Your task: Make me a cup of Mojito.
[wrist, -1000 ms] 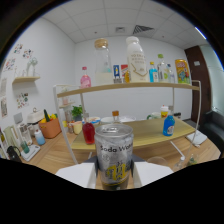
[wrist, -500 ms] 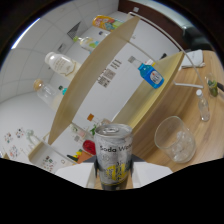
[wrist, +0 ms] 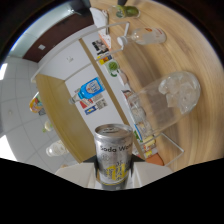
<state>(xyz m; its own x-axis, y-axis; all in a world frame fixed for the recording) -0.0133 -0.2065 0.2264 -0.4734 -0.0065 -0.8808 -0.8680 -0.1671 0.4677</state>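
Note:
My gripper (wrist: 114, 176) is shut on a silver soda water can (wrist: 114, 152) with yellow print, held between the two white fingers (wrist: 75, 172). The view is rolled far over to one side, so the can is tipped sideways. Just beyond the can's top, on the wooden table (wrist: 165, 55), stands a clear glass (wrist: 170, 100) with ice in it. The can's mouth points toward the glass. Whether liquid is flowing cannot be made out.
A wooden two-tier shelf (wrist: 65, 105) carries a blue bottle (wrist: 90, 89) and other bottles. Farther along the table lie a clear bottle (wrist: 145, 36) and a green item (wrist: 127, 10). A glass jar (wrist: 54, 148) sits near the shelf.
The gripper has rolled further over with the can, from upright one second ago to strongly tilted now. The ice glass has come closer to the can's top.

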